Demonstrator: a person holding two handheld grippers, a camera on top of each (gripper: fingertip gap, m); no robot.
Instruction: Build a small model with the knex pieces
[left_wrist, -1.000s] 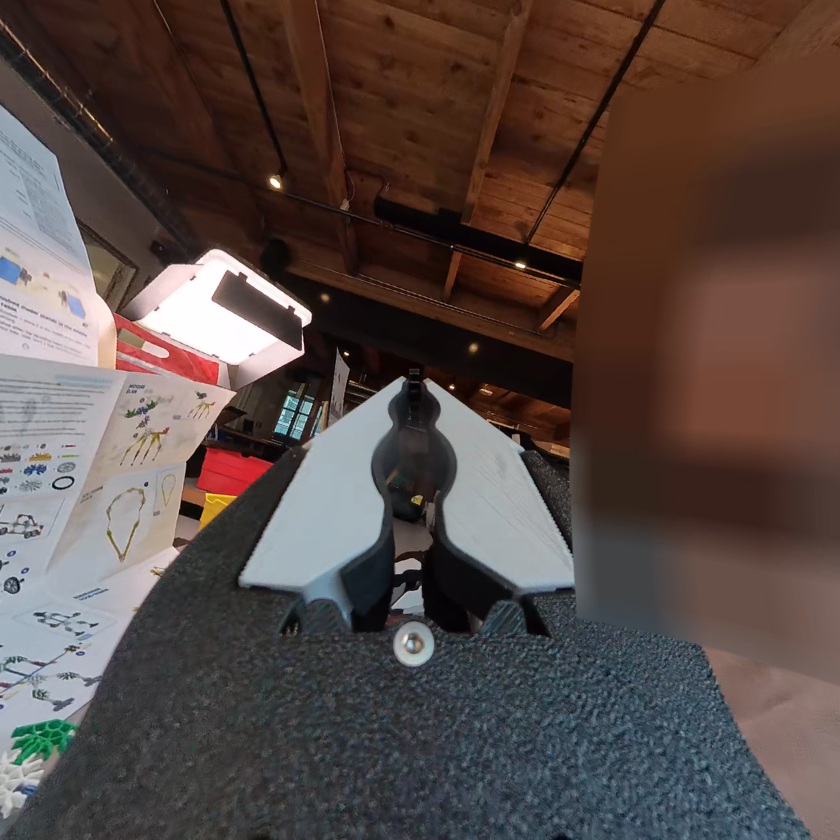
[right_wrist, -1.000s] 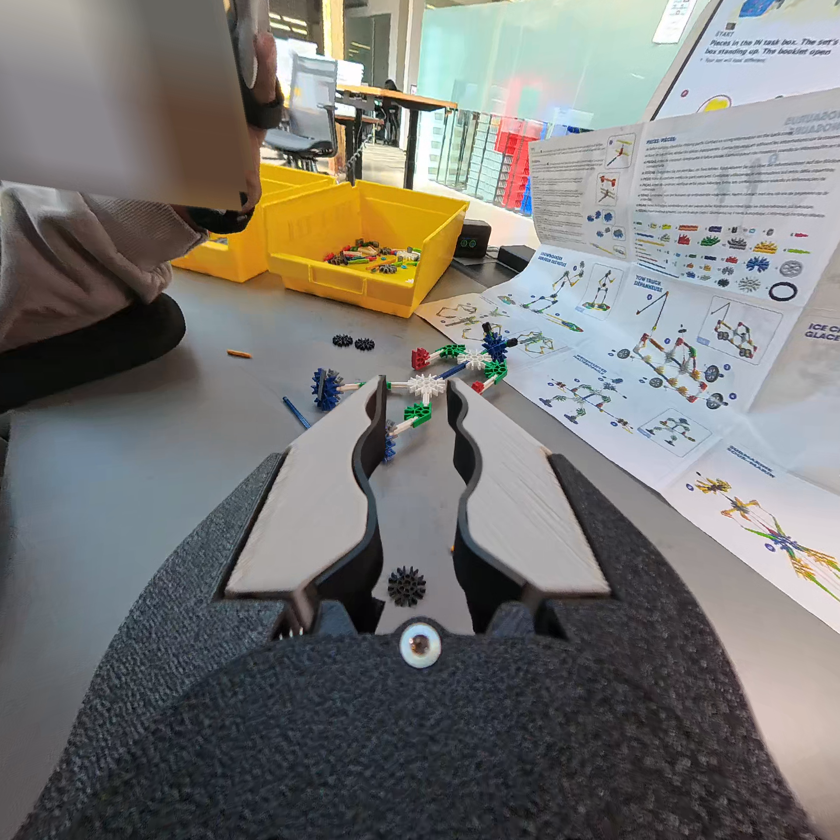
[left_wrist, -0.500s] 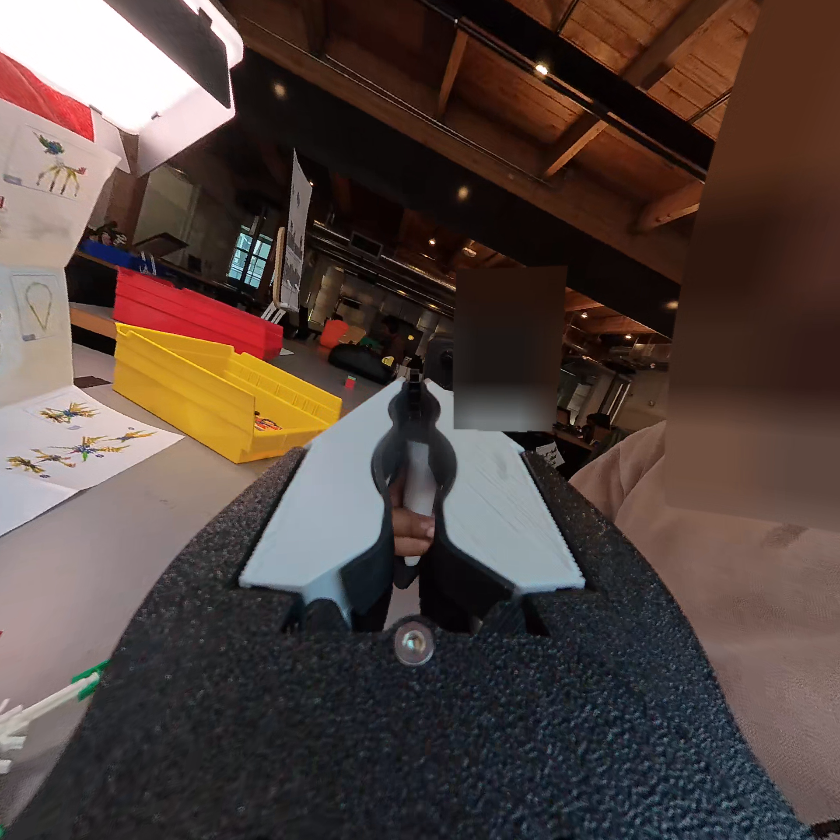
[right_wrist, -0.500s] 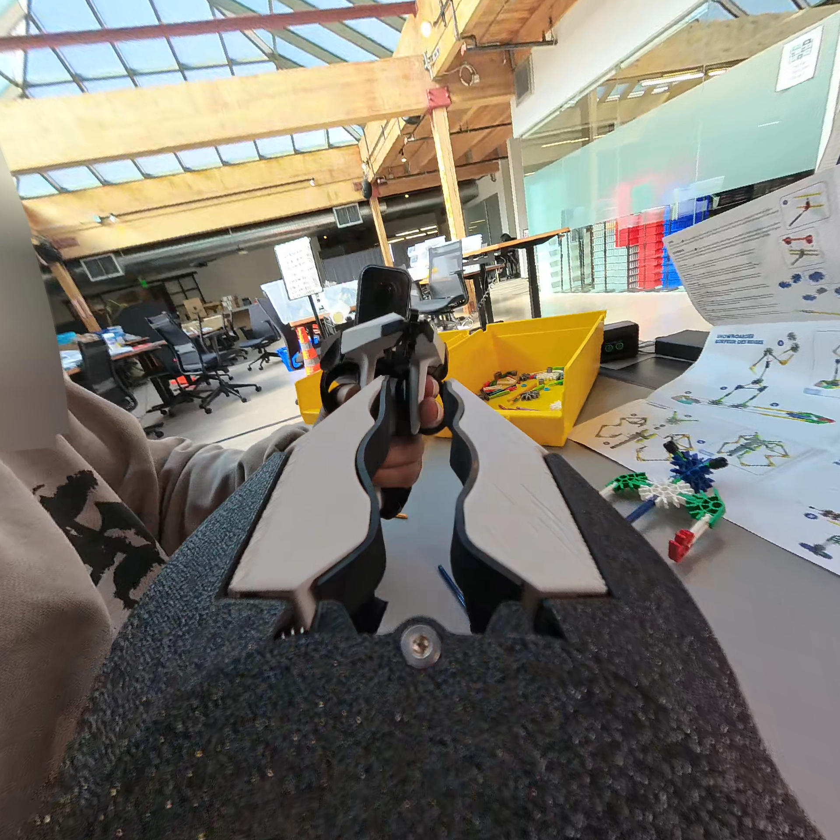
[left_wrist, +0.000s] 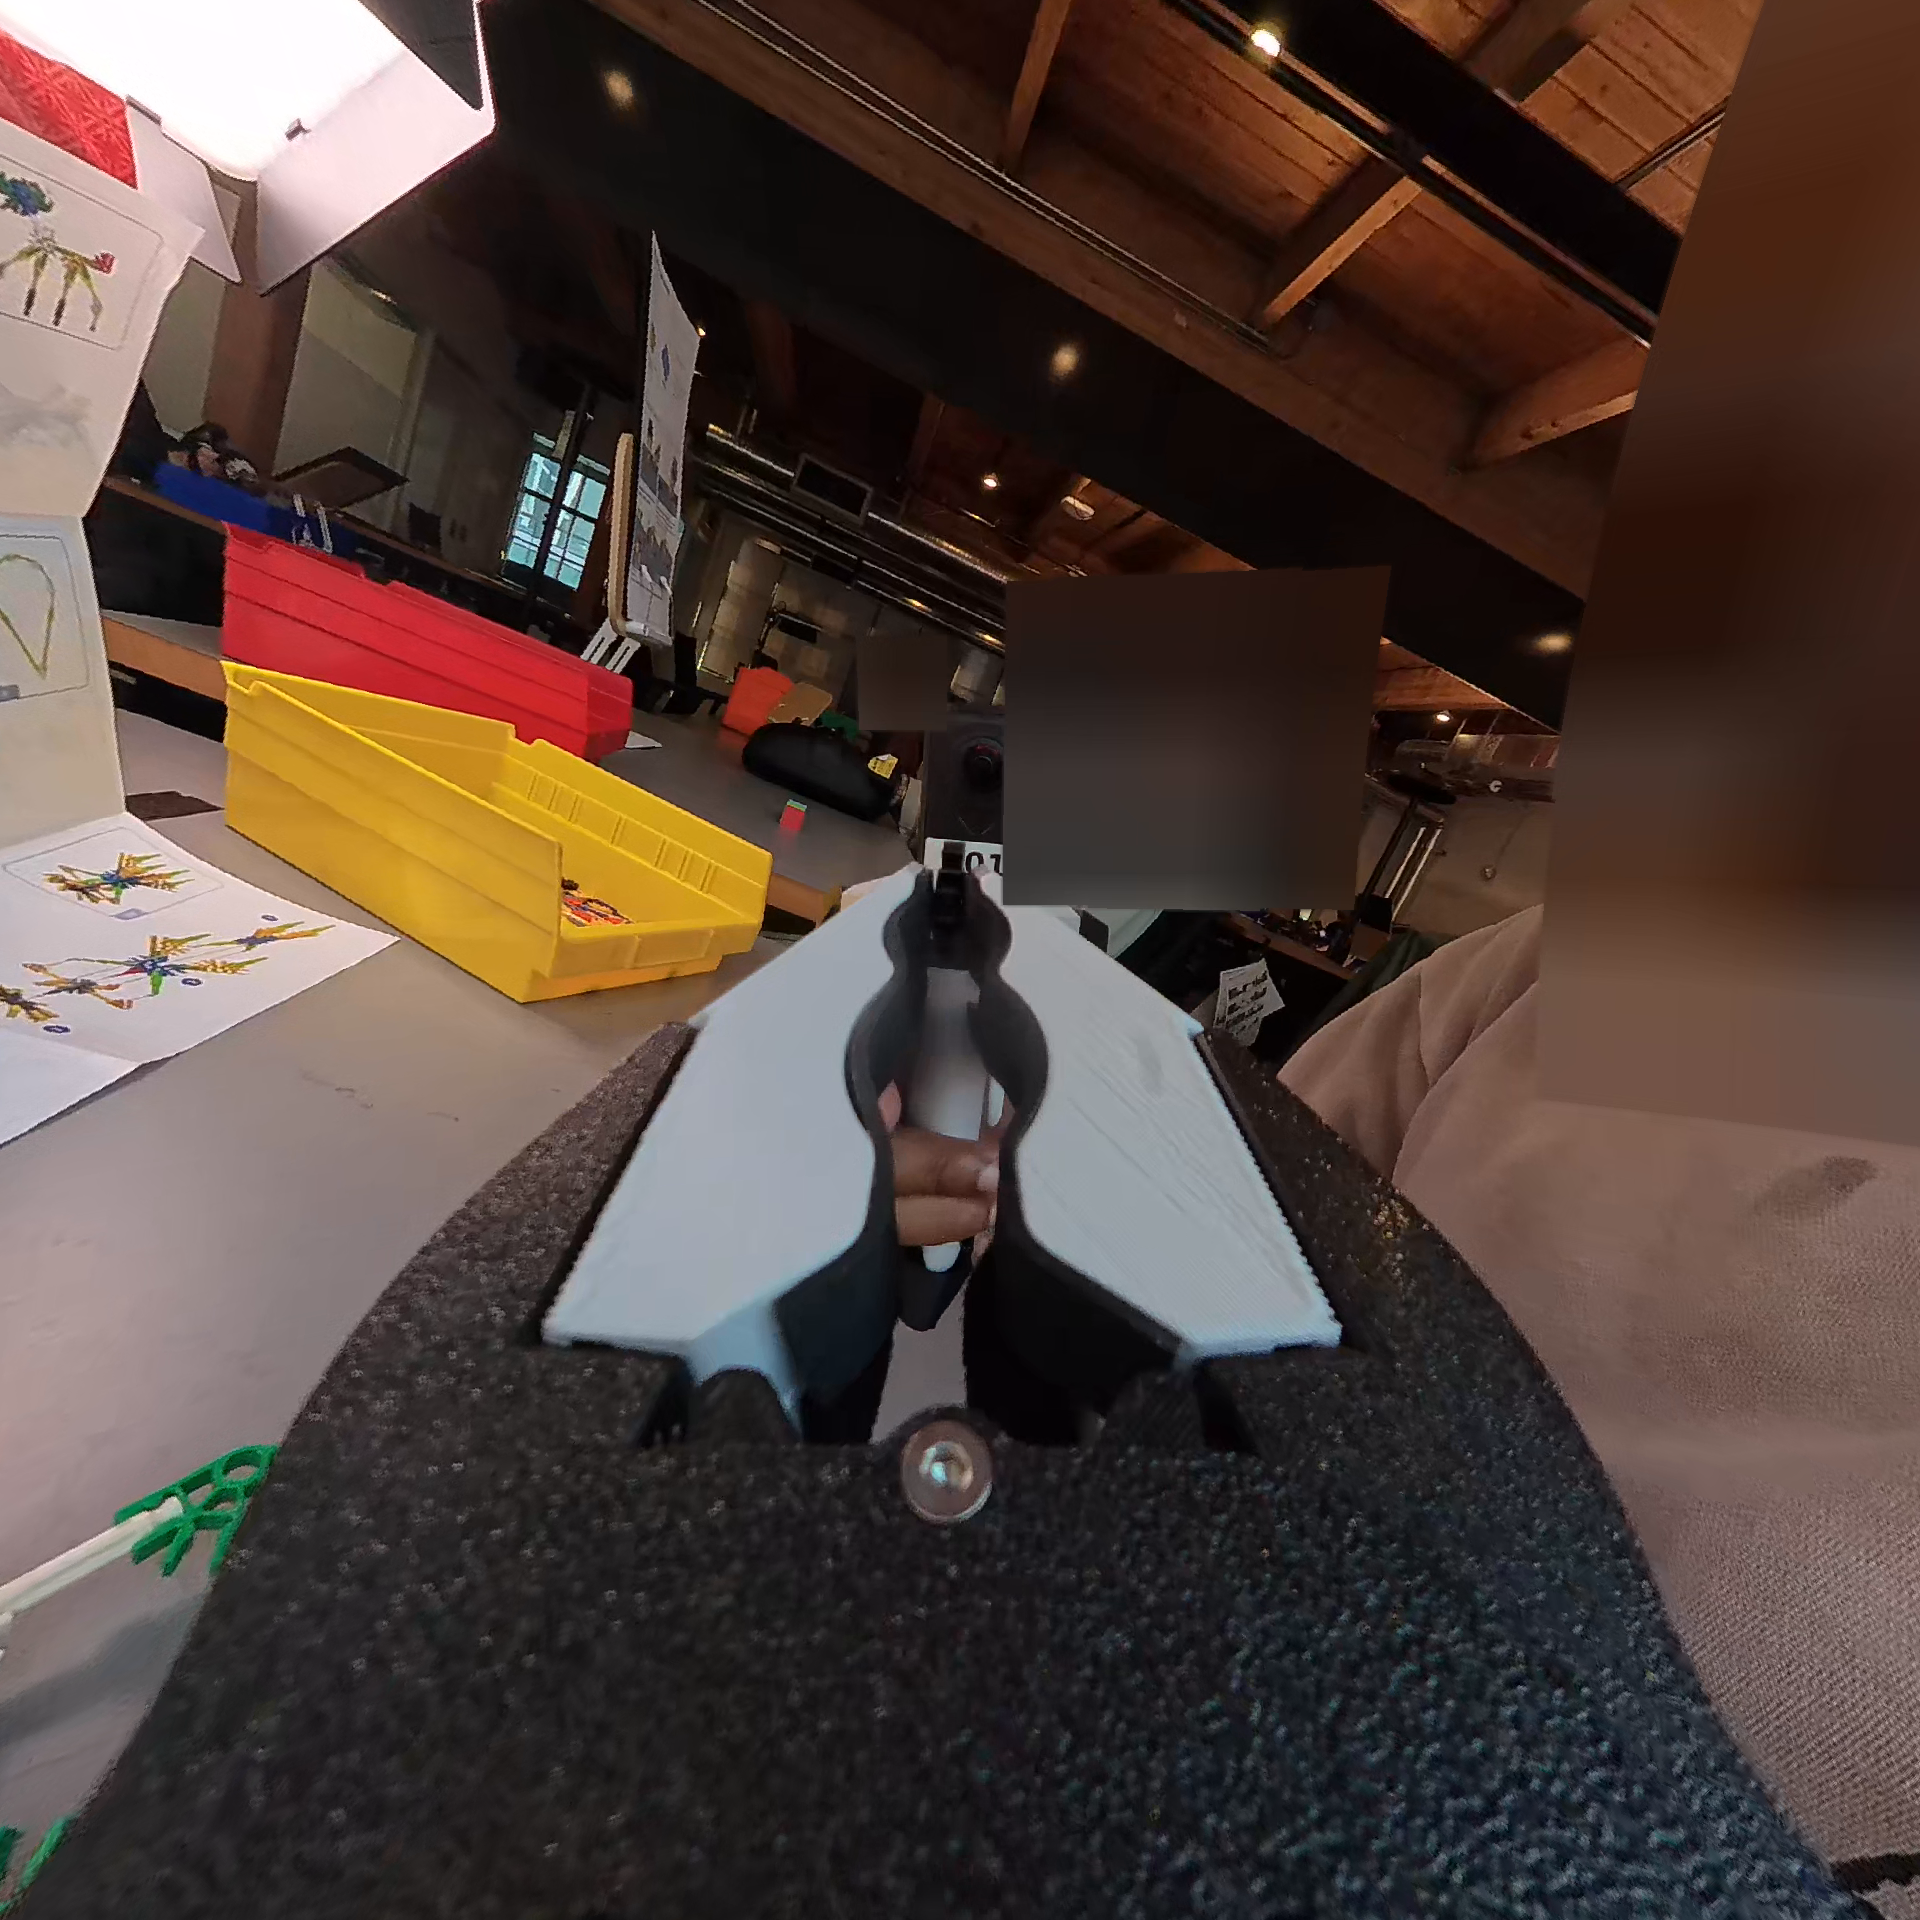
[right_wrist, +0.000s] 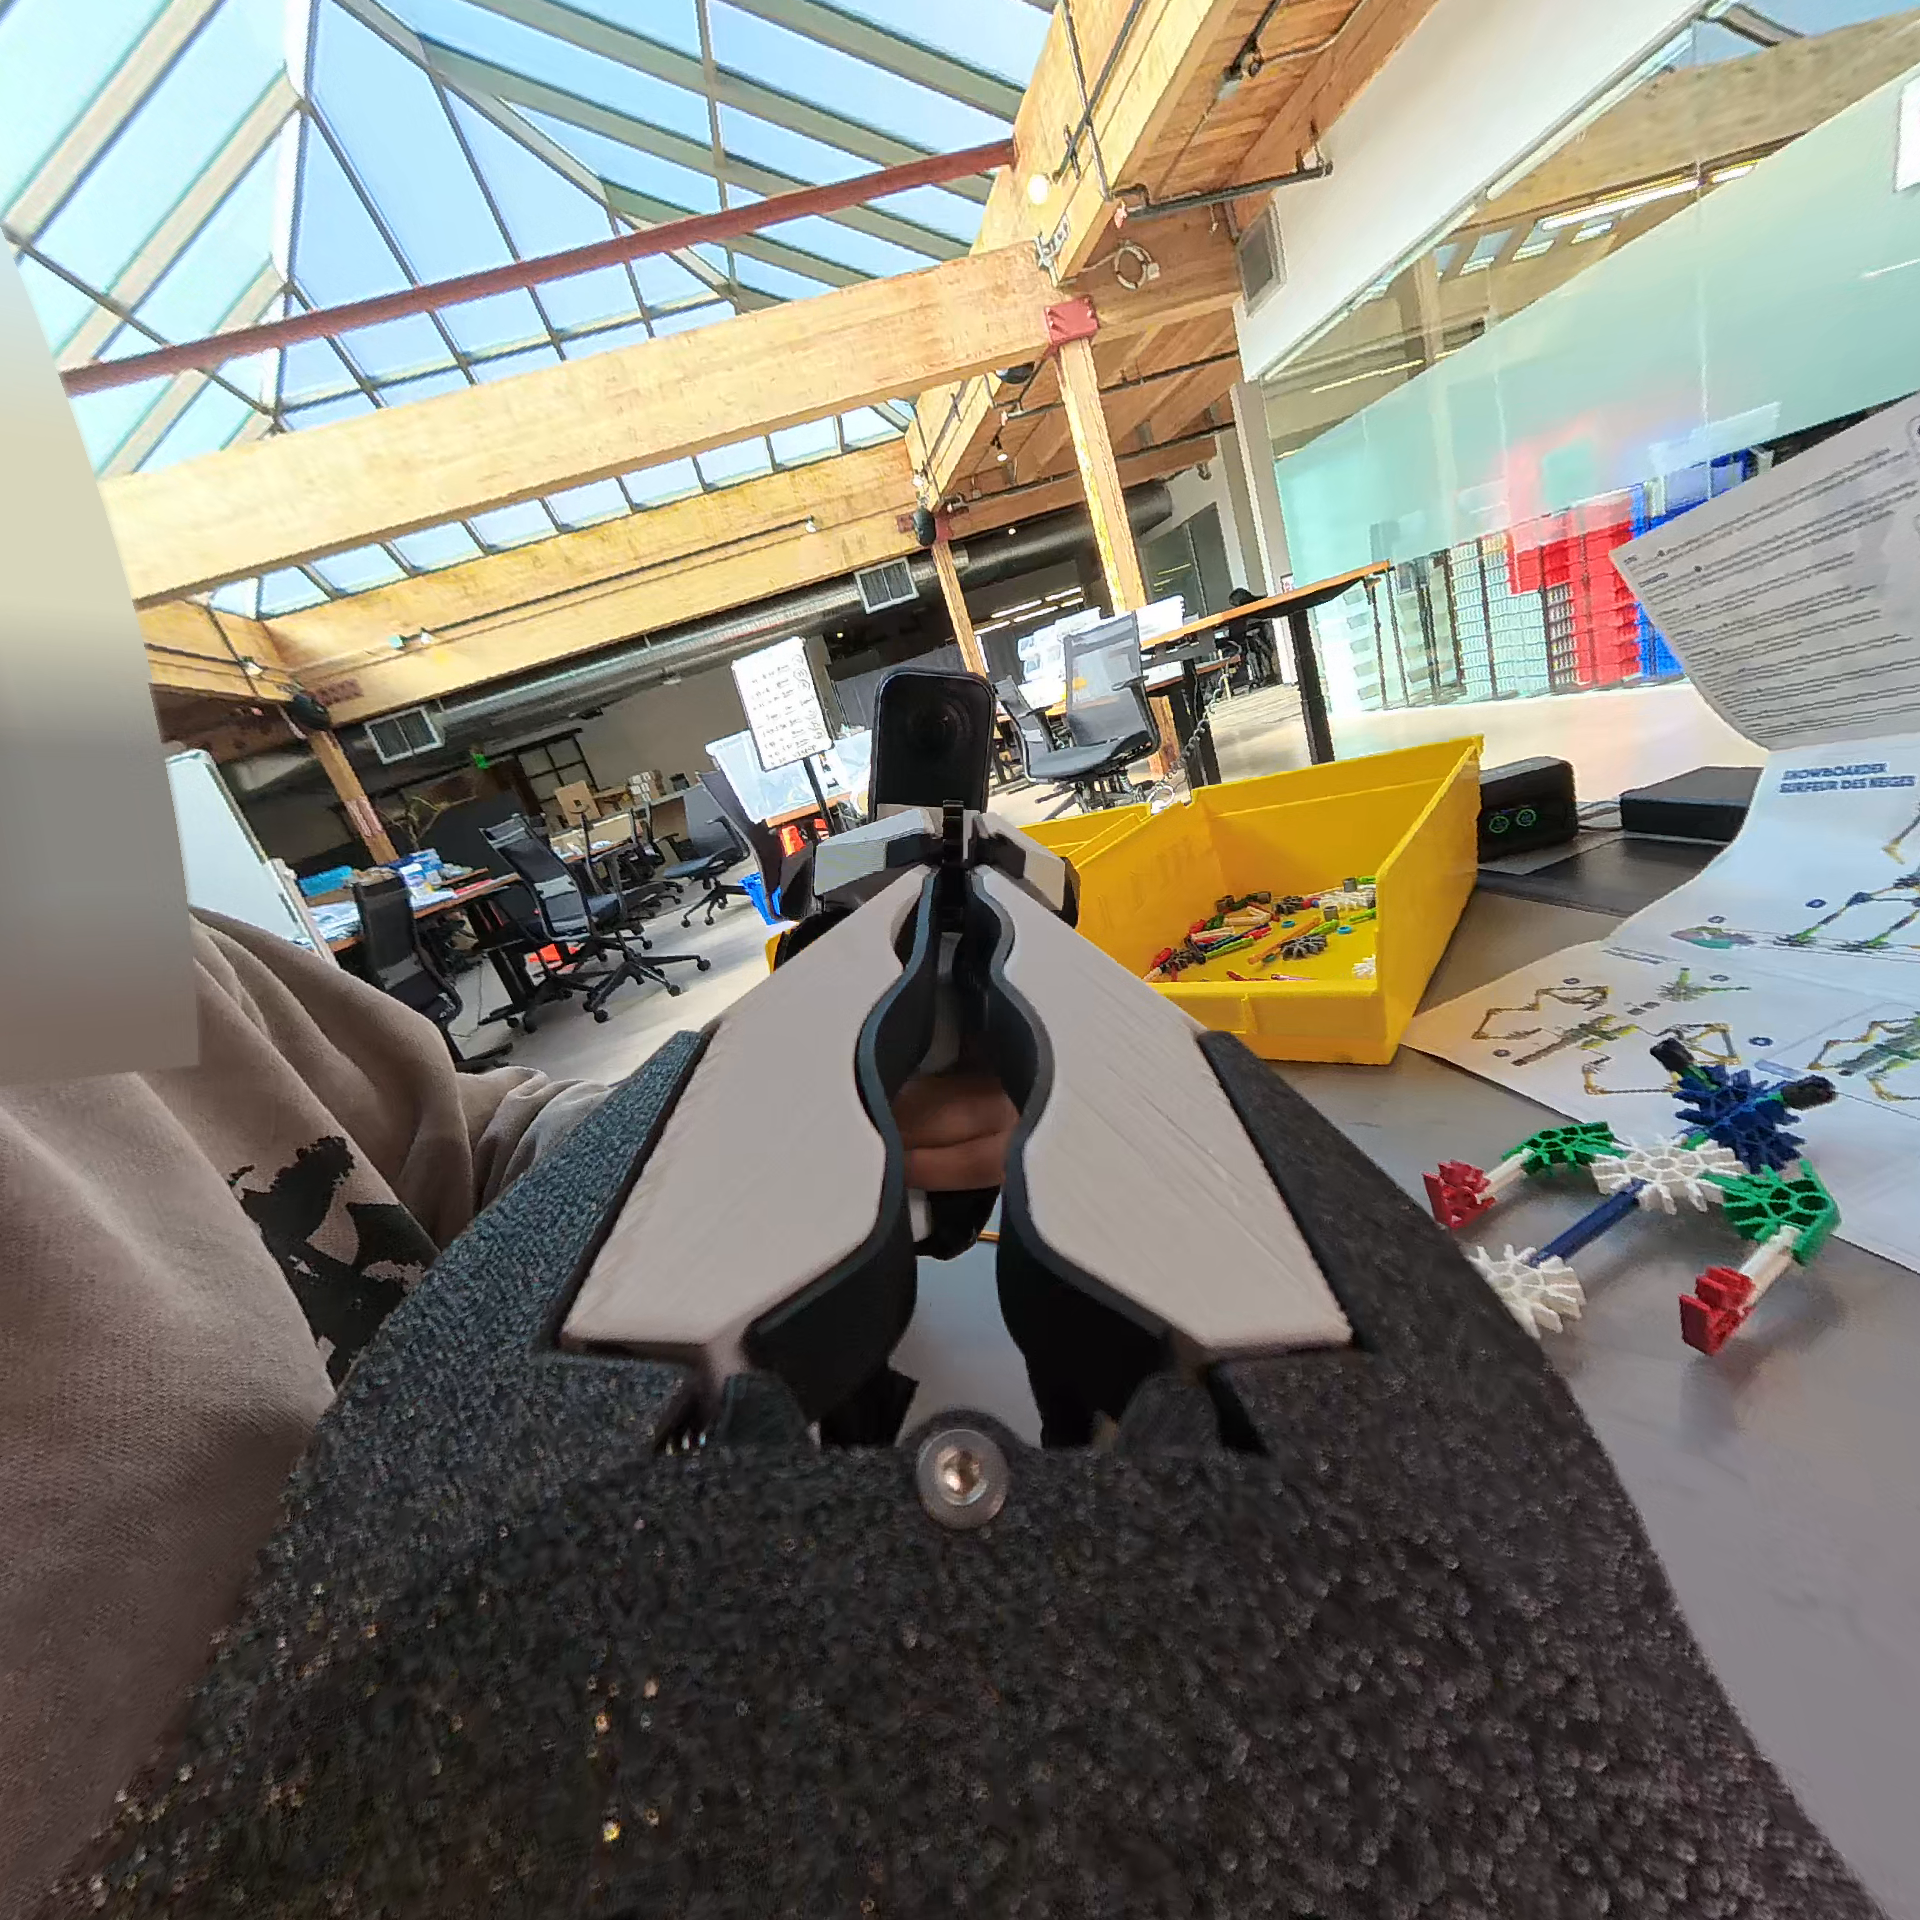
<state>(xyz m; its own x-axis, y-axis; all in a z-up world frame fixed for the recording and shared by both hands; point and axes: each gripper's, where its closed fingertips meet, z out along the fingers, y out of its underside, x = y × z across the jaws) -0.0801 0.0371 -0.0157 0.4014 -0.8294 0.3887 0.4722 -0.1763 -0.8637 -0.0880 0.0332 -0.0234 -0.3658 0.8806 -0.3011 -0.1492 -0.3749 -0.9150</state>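
Note:
My left gripper (left_wrist: 945, 902) and my right gripper (right_wrist: 951, 883) are both shut and point straight at each other, tip to tip, above the grey table (left_wrist: 260, 1195). A small black toothed piece (right_wrist: 951, 826) stands between the meeting tips. It sits in the left gripper's tips; I cannot tell whether the right's tips also pinch it. Behind each gripper's fingers I see the other gripper's camera (right_wrist: 930, 738) and the hand (left_wrist: 940, 1184) on its white handle. A rod-and-connector toy model (right_wrist: 1662, 1174) lies on the table to the right of the right gripper.
A yellow bin (right_wrist: 1330, 997) with several loose pieces stands behind the model; it also shows in the left wrist view (left_wrist: 416, 862) before red bins (left_wrist: 416, 644). Printed instruction sheets (right_wrist: 1818, 935) stand along the table. A person's beige sleeve (right_wrist: 156, 1247) is close by. Both grippers' tips are close together, under 4 cm apart. The rod-and-connector toy model (right_wrist: 1662, 1174) is about 25 centimetres from my right fingertips.
The right gripper lifted off the table, swung toward the left gripper and closed. The left gripper tilted down from the ceiling until it faces the right one.

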